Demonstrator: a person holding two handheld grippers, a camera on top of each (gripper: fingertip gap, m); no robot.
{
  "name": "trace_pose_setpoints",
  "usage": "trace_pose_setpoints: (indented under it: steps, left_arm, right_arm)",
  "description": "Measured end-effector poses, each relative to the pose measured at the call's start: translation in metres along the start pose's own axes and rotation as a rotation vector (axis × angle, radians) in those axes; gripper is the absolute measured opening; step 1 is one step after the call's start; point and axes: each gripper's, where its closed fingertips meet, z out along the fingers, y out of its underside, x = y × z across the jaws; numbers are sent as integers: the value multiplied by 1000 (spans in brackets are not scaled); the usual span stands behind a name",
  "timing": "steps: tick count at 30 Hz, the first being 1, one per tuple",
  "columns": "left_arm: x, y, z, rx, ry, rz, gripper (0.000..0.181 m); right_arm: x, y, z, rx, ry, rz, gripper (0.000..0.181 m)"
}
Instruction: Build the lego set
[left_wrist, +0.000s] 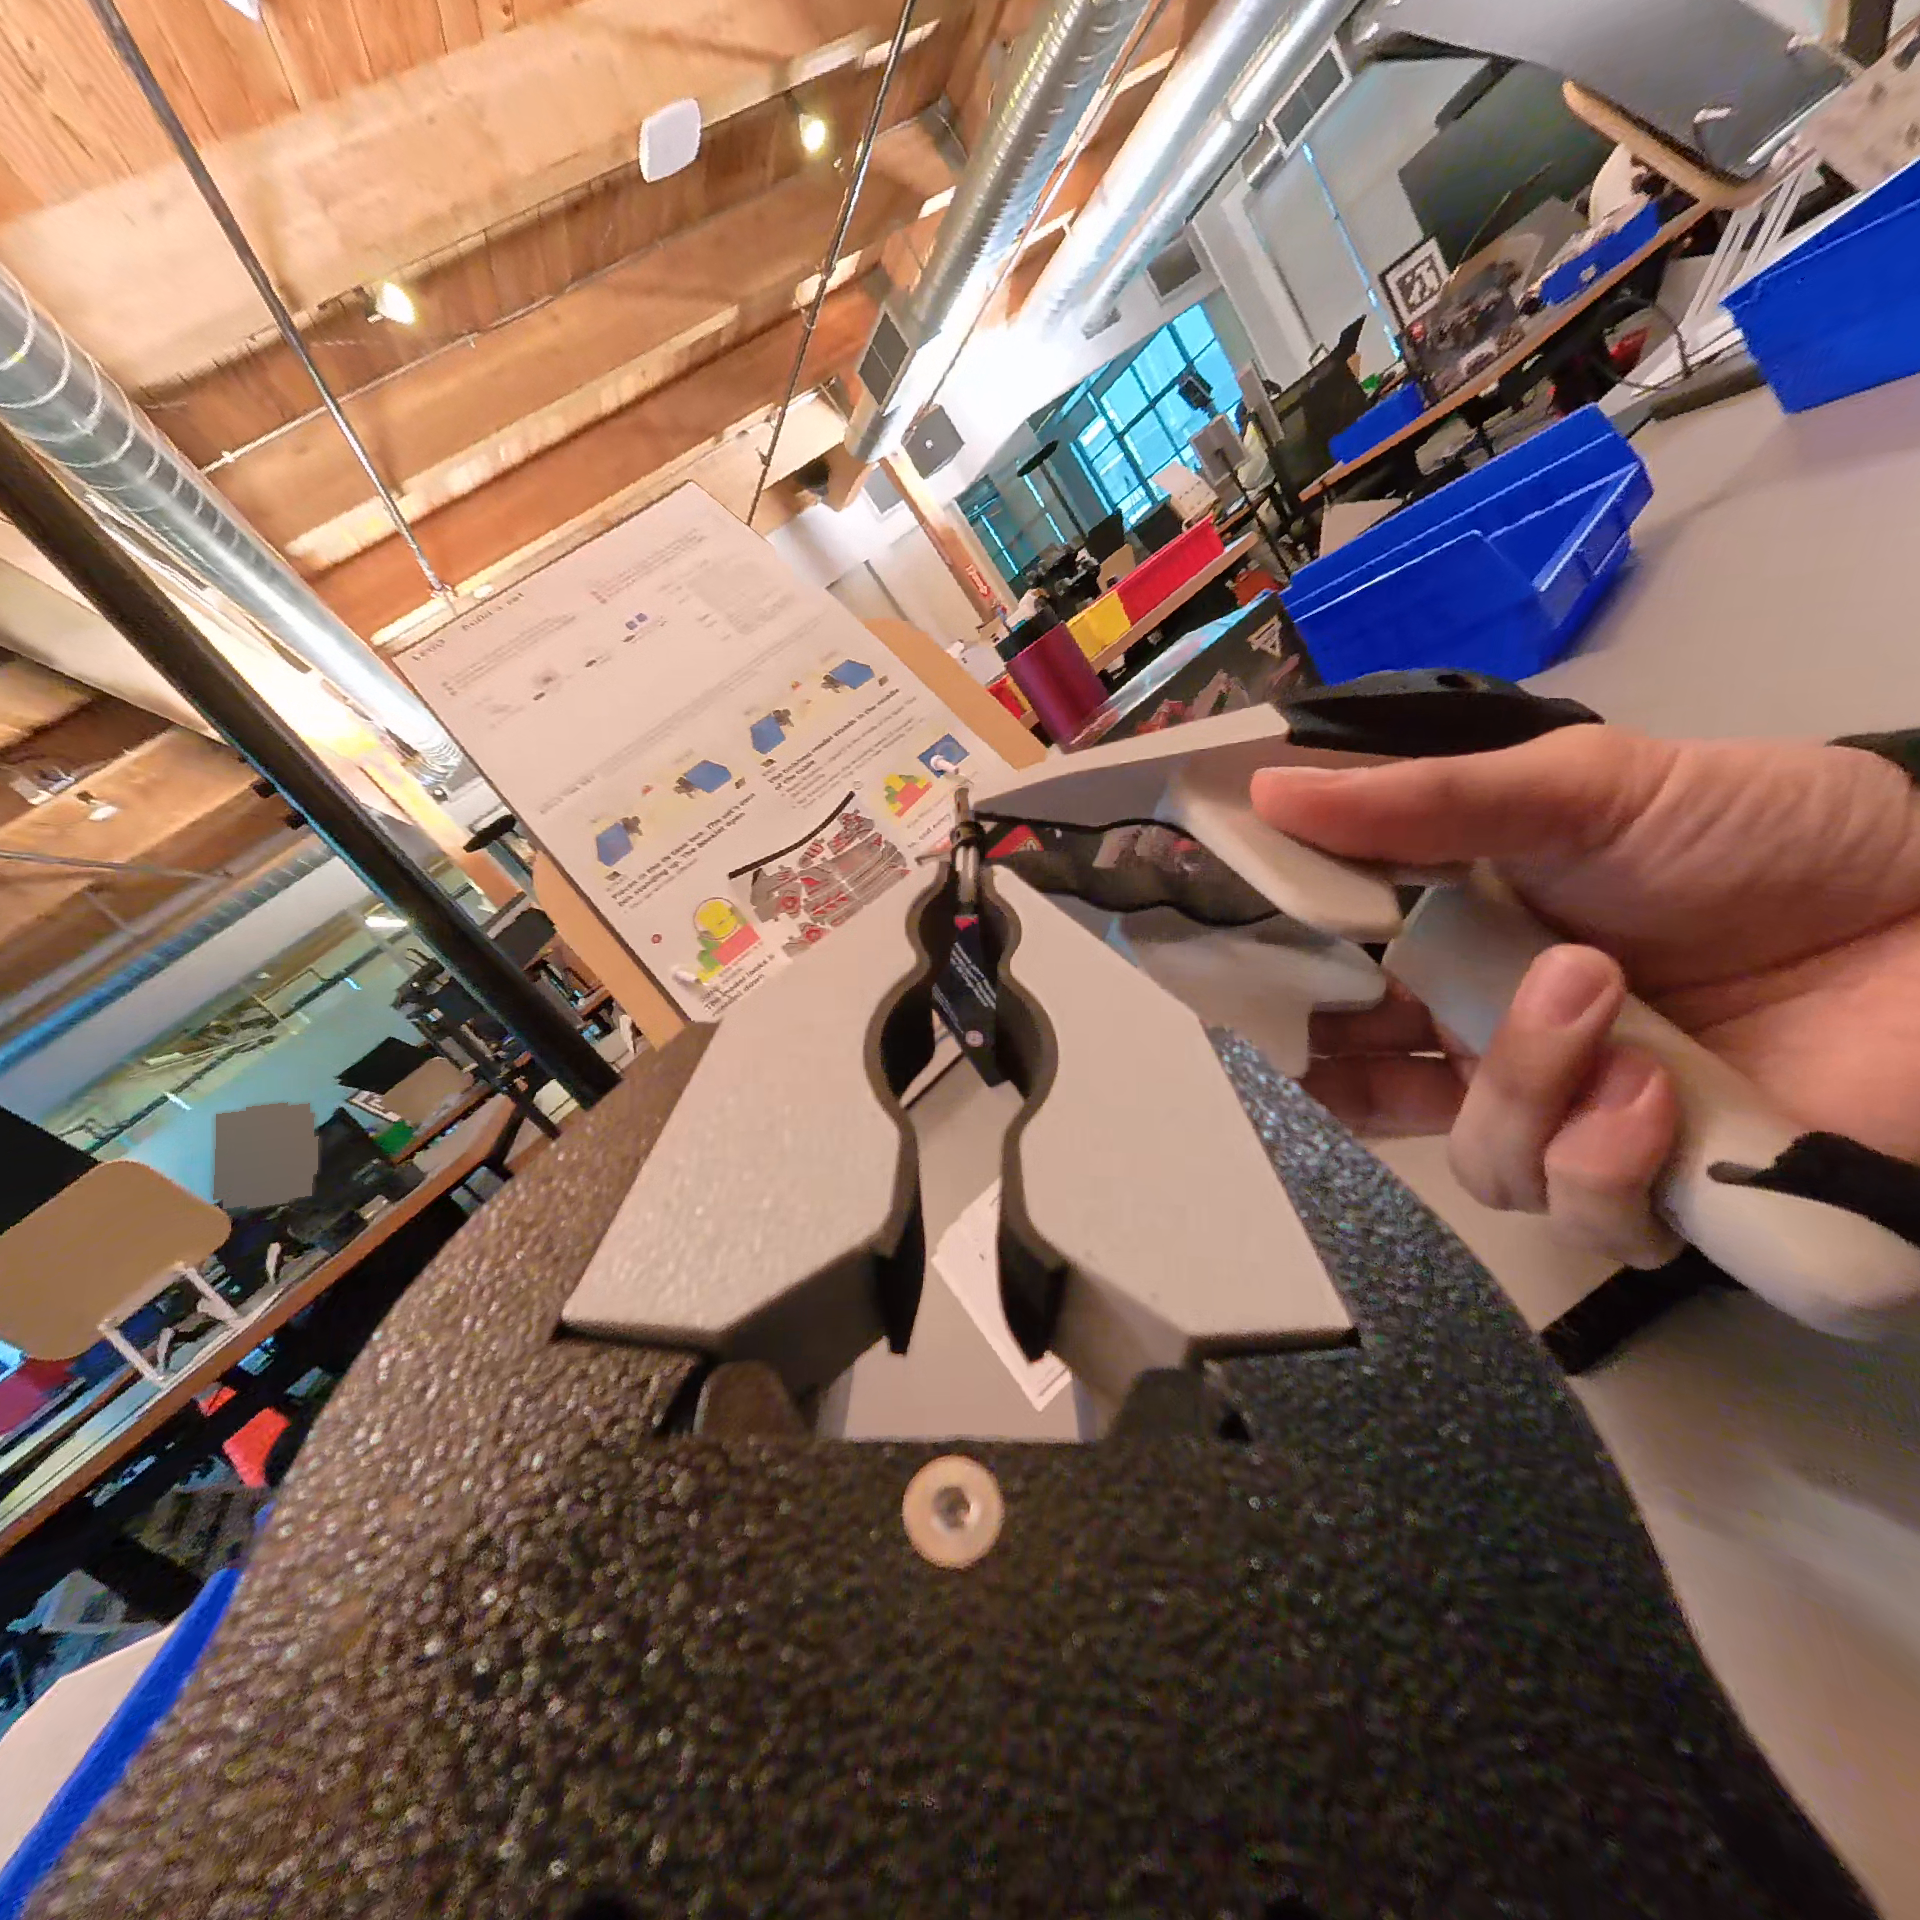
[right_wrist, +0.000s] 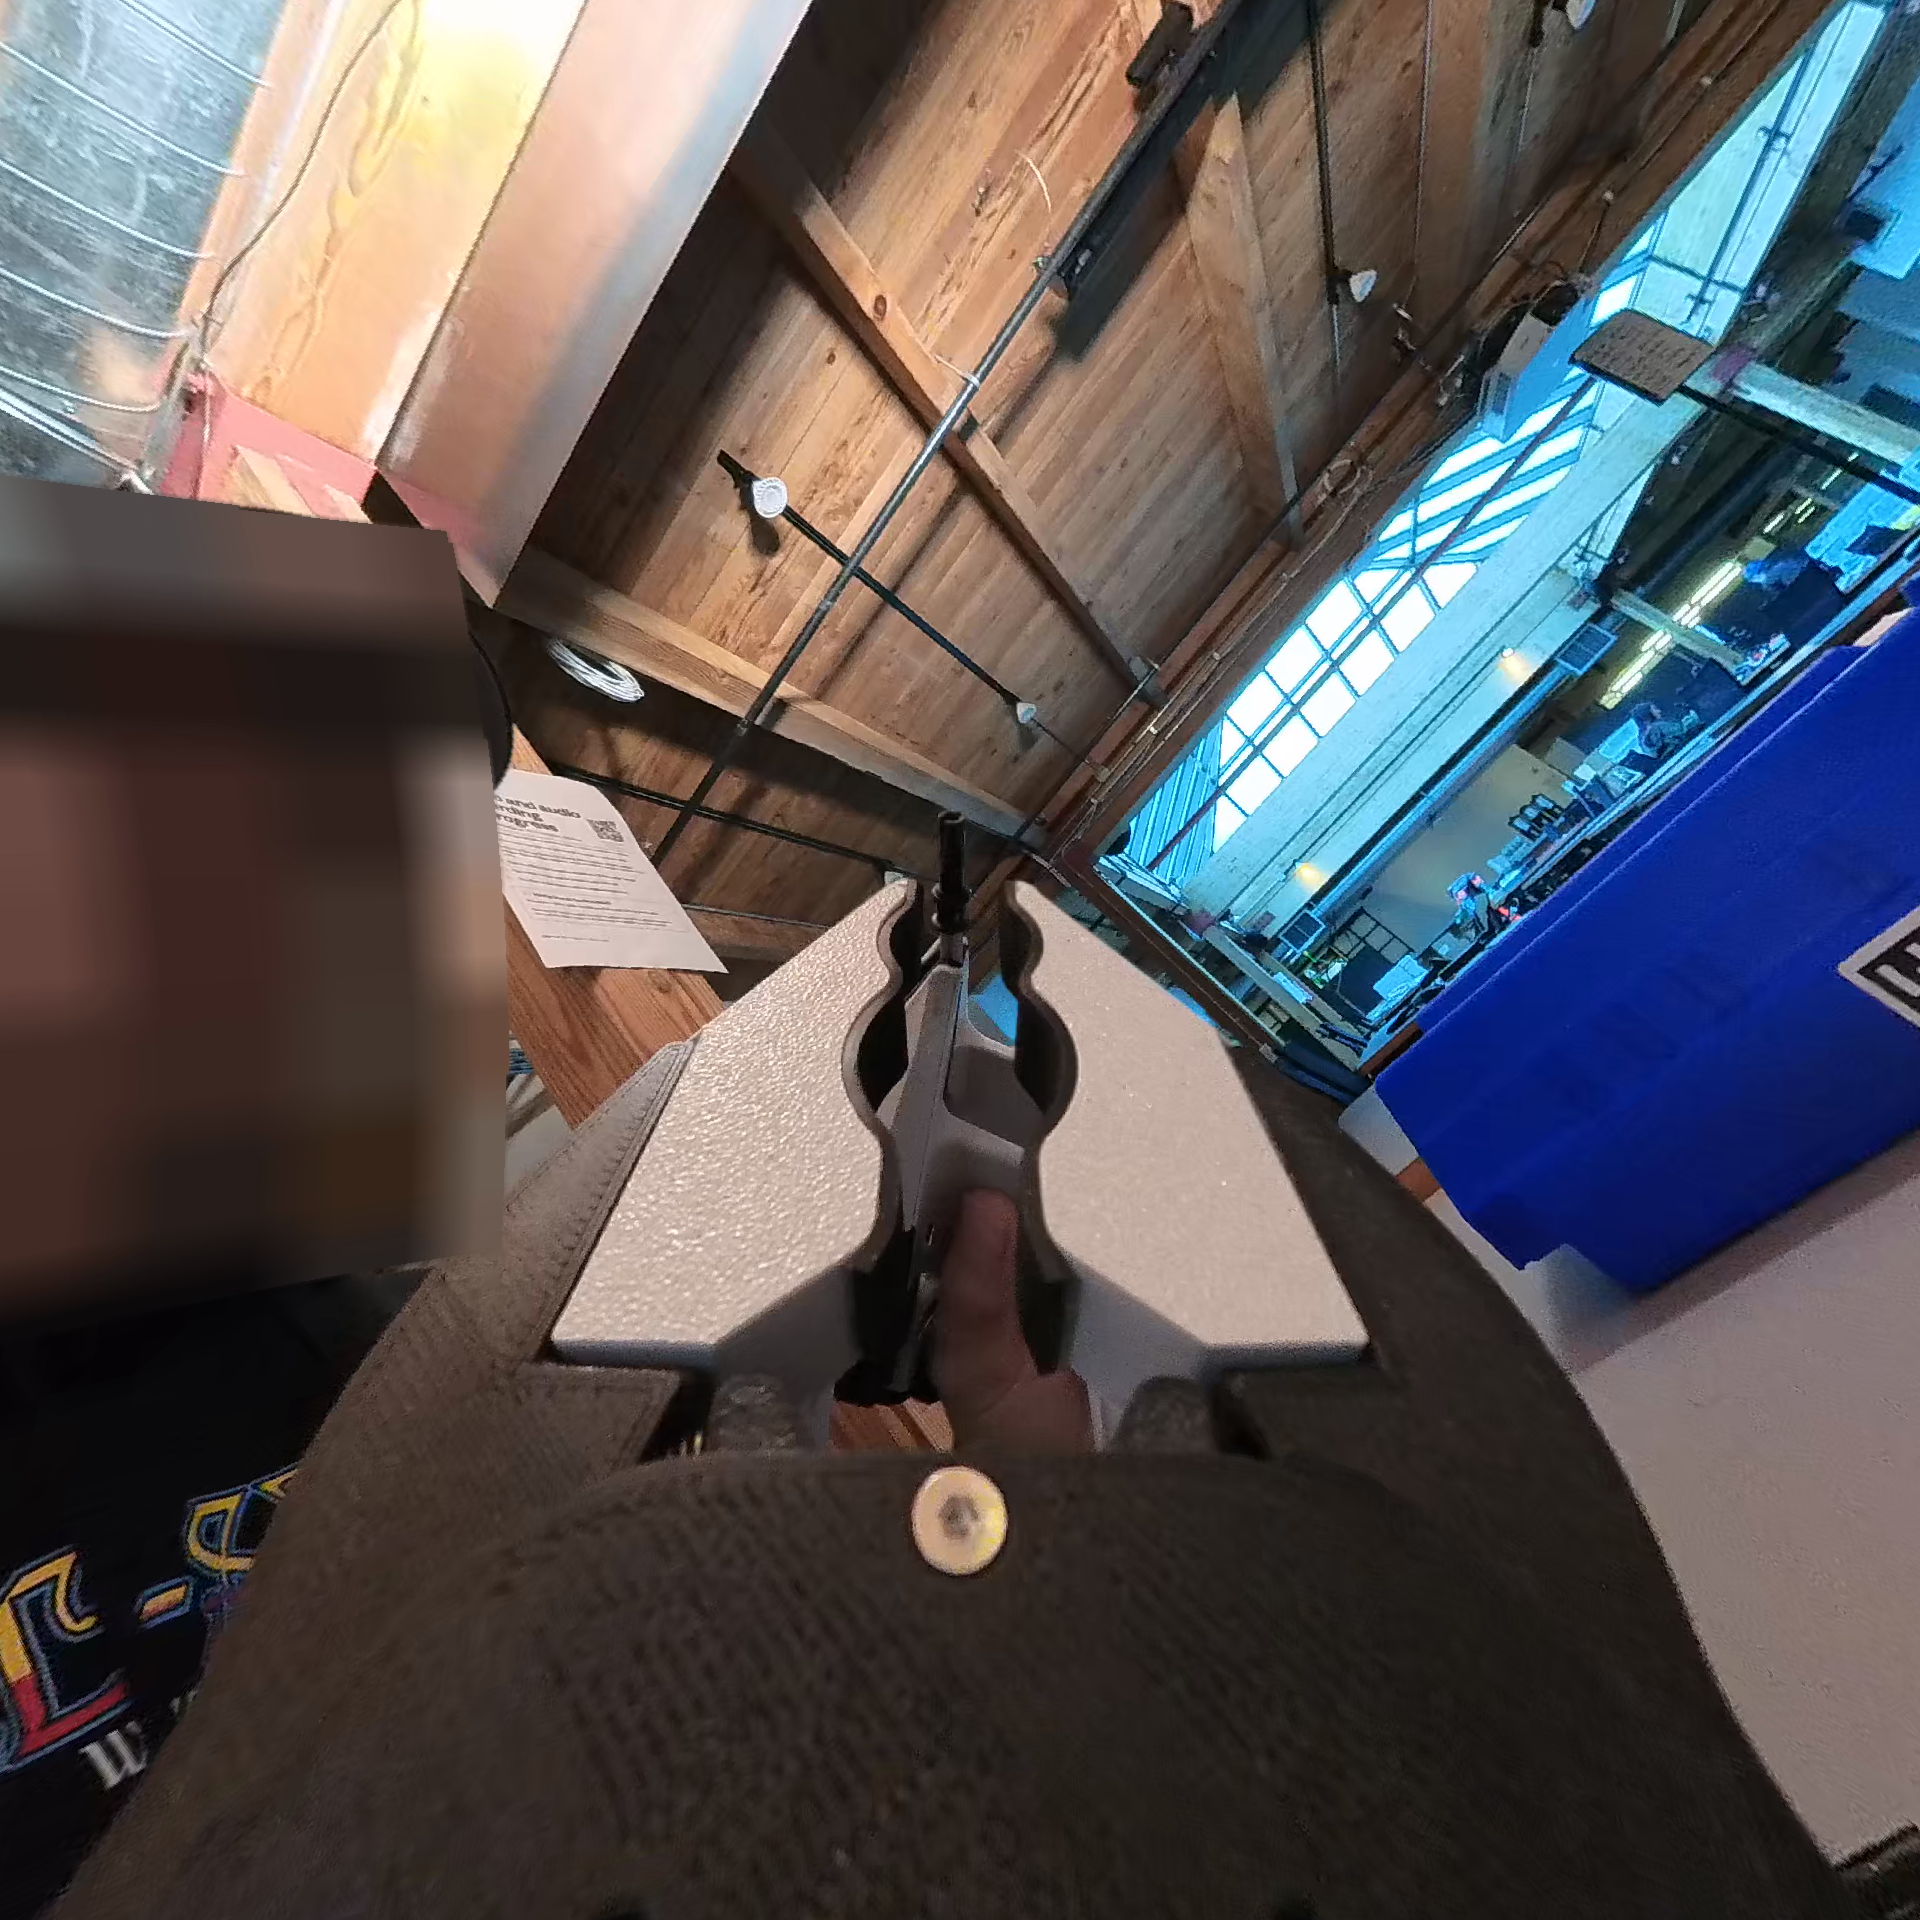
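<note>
My left gripper (left_wrist: 961, 883) is raised off the table with its grey fingers closed at the tips on a small grey and black lego pin (left_wrist: 963, 826). My right gripper (left_wrist: 1003, 816), held by a hand (left_wrist: 1621, 935), comes in from the right, and its tips meet the same spot. In the right wrist view my right gripper (right_wrist: 951, 914) is closed, with a thin black pin (right_wrist: 948, 862) sticking out past its tips. The left gripper's grey finger (right_wrist: 951, 1029) and a thumb (right_wrist: 987, 1288) show through the gap. How the small pieces join is hidden.
An instruction board (left_wrist: 707, 748) stands behind the grippers. Blue bins (left_wrist: 1475, 582) (left_wrist: 1839, 301) and a dark lego box (left_wrist: 1216, 675) sit on the grey table (left_wrist: 1766, 623) at right. A blue bin (right_wrist: 1683, 987) is at right in the right wrist view; a person is at left.
</note>
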Motion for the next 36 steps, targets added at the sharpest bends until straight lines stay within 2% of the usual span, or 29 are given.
trace_pose_setpoints:
  steps: [1, 2, 10, 17, 23, 33, 35, 36]
  left_arm:
    - [1, 0, 0, -1, 1, 6, 2]
    - [2, 0, 1, -3, -2, 13, 2]
    - [4, 0, 2, -9, 0, 5, 2]
    - [6, 2, 2, -15, -5, 24, 2]
    - [7, 3, 2, -25, -3, 22, 2]
    - [8, 9, 5, -94, -31, -9, 2]
    - [4, 23, 7, -169, -60, 18, 3]
    - [1, 22, 5, -144, -63, 3, 2]
  right_arm:
    - [0, 1, 1, 0, -2, 2, 10]
    - [-2, 1, 1, 3, -16, 3, 5]
    - [-3, -4, 0, 37, -12, -2, 4]
    - [-1, -2, -1, -1, 20, -44, 5]
    - [2, 1, -4, 17, 16, 29, 5]
    - [3, -1, -4, 27, 54, -62, 4]
    - [4, 19, 2, -83, 88, -142, 0]
    - [2, 24, 5, -86, 99, -185, 0]
